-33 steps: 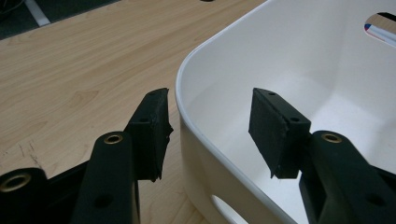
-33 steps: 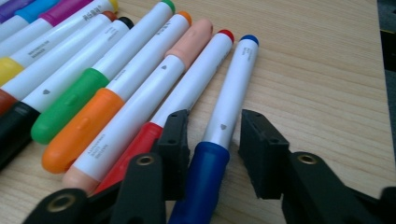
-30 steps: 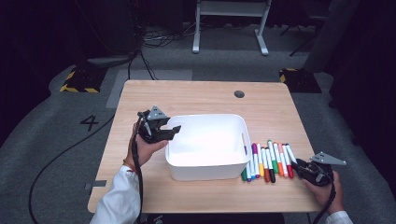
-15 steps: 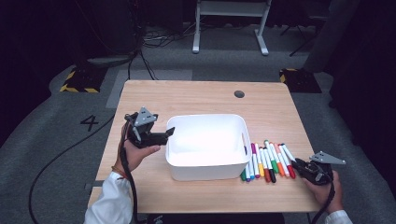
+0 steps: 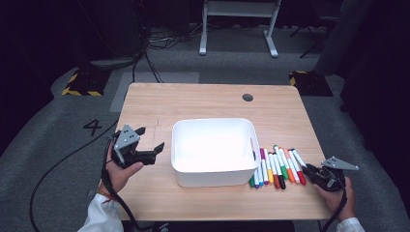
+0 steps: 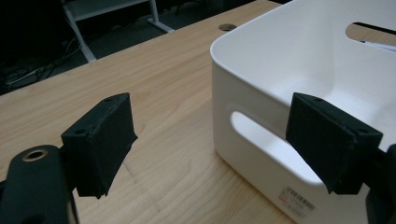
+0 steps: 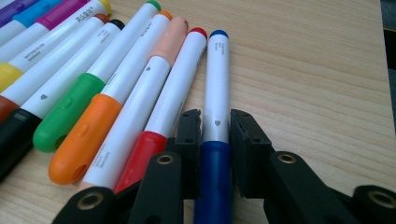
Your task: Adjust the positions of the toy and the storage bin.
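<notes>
Gripping the blue marker (image 7: 215, 116) is clearly the job right now — the right gripper (image 7: 215, 140) has its two black jaws snug on either side of the barrel, just above the blue cap, so I'd call it clamped on. The marker lies flat on the table (image 5: 203, 99) as the outermost one of the row of markers (image 5: 275, 166), its long axis running away from the person toward the far edge, cap end nearest the hand. In the right gripper view the red marker (image 7: 166, 116) sits touching it on the left, then an orange (image 7: 116, 121) and a green one (image 7: 88, 88), all roughly parallel.

What's changed: the left gripper (image 5: 145, 147) has pulled back from the white bin (image 5: 212, 145) over the last second — it was right at the bin's left wall, now it hangs off to the side near the table's left edge, jaws wide apart and holding nothing. The right hand (image 5: 336, 193) has barely moved.

My read — the bin is positioned and released, so the left hand's part is done for now, and the pick-up of the first marker is what's in hand. The bin looks empty apart from maybe one marker leaning at its right wall; hard to tell.
</notes>
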The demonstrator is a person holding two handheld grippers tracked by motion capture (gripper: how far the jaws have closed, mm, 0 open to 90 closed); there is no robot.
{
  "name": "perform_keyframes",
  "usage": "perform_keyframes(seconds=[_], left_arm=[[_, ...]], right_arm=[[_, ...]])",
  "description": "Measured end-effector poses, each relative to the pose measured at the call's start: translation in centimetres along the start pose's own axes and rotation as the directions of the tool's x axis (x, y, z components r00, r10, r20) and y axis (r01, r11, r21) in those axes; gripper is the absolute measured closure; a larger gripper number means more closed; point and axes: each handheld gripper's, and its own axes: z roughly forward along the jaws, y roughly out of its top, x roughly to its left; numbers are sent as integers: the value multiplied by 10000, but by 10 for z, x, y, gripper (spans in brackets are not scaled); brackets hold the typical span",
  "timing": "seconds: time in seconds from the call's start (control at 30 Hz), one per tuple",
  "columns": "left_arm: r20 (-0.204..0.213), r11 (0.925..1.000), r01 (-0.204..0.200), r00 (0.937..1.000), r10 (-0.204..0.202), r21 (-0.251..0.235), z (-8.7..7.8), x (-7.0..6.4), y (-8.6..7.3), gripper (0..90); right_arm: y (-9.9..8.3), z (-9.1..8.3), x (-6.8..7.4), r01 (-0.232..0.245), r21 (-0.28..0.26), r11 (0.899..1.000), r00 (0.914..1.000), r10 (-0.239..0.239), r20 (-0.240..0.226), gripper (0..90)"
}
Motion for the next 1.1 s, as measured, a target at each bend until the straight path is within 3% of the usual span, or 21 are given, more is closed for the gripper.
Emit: perform_keyframes(seconds=[0.13,0.2,0.23,0.27,0.33,0.37,0.47,0.53,0.57,0.6,0.77,0.83,0.9,0.97,1.0,1.1], left_arm=[[75,9982,-222,9997,218,553,0,-3,-21,158],[309,9947,-269,9992,240,989,5,-5,-33,159],[398,9867,-506,9982,449,1543,13,-9,-45,159],[398,9867,-506,9982,449,1543,13,-9,-45,159],[683,9752,-515,9970,376,2153,25,-13,-61,160],[683,9752,-515,9970,376,2153,25,-13,-61,160],[888,9613,-562,9955,333,2695,37,-19,-74,161],[896,9587,-559,9955,319,2790,40,-20,-76,161],[947,9550,-626,9948,365,2899,42,-22,-77,161],[1026,9494,-729,9938,432,3055,46,-23,-79,161],[1162,9373,-878,9919,511,3374,52,-26,-85,161],[1232,9335,-837,9915,429,3488,54,-28,-88,161],[1296,9295,-841,9908,396,3592,56,-29,-90,161],[1251,9254,-916,9910,484,3678,58,-30,-91,162],[1313,9274,-768,9909,302,3661,60,-30,-93,161],[1343,9287,-745,9906,270,3633,60,-30,-93,161]], right_arm=[[0,-1,-1,-153,-98,9998,9999,152,-49,744],[0,-1,-2,-124,-86,9999,9999,124,-73,744],[-1,-1,-2,-136,-96,9999,9999,135,-74,744],[-1,-1,-2,-136,-96,9999,9999,135,-74,744],[-1,-2,-2,-151,-71,9999,9999,151,-32,744],[-1,-2,-2,-151,-71,9999,9999,151,-32,744],[-1,-1,-1,-60,62,10000,10000,60,-9,735],[-1,-1,-1,-92,76,9999,10000,92,5,723],[-1,-2,0,-134,68,9999,9999,134,-13,631],[-2,-3,-1,-127,143,9998,9999,126,46,594],[-6,-10,1,-187,257,9995,9998,185,70,582],[-10,-14,1,-181,203,9996,9998,179,130,597],[-16,-19,0,-344,96,9994,9992,341,217,702],[-17,-21,0,-315,111,9994,9991,311,292,726],[-17,-20,1,-225,66,9997,9992,223,323,746],[-15,-18,2,-160,97,9998,9991,156,402,749]])
